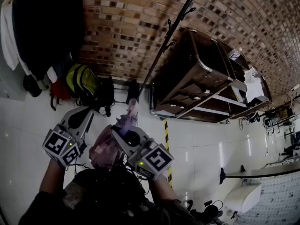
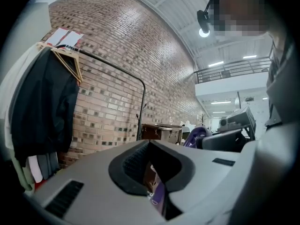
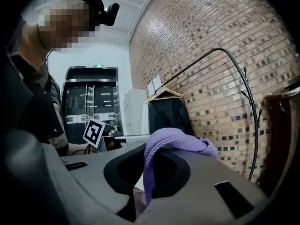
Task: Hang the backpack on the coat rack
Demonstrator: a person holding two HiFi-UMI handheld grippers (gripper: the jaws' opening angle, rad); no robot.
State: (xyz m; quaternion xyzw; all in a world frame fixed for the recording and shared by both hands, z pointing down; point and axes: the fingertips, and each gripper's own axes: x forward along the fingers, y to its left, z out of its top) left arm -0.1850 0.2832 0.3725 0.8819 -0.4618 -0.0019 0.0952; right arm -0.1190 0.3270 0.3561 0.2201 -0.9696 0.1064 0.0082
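A pink and purple backpack [image 1: 105, 148] hangs low between my two grippers, close to my body. My right gripper [image 1: 123, 125] is shut on its purple woven strap [image 3: 174, 139], which loops over the jaws and sticks up past them [image 1: 132, 108]. My left gripper [image 1: 88, 111] is beside it to the left, shut, with its tips meeting [image 2: 150, 142]. A purple bit [image 2: 157, 194] shows low in its gap; whether it is gripped I cannot tell. The black coat rack pole [image 1: 169, 31] with hooks stands ahead against the brick wall [image 2: 140, 118].
A garment rail with dark and white clothes [image 1: 42, 27] is at the left, with a yellow-green backpack [image 1: 82, 80] and other bags on the floor under it. A brown metal shelf cart [image 1: 201, 78] stands right of the pole. Yellow-black tape [image 1: 166, 134] marks the white floor.
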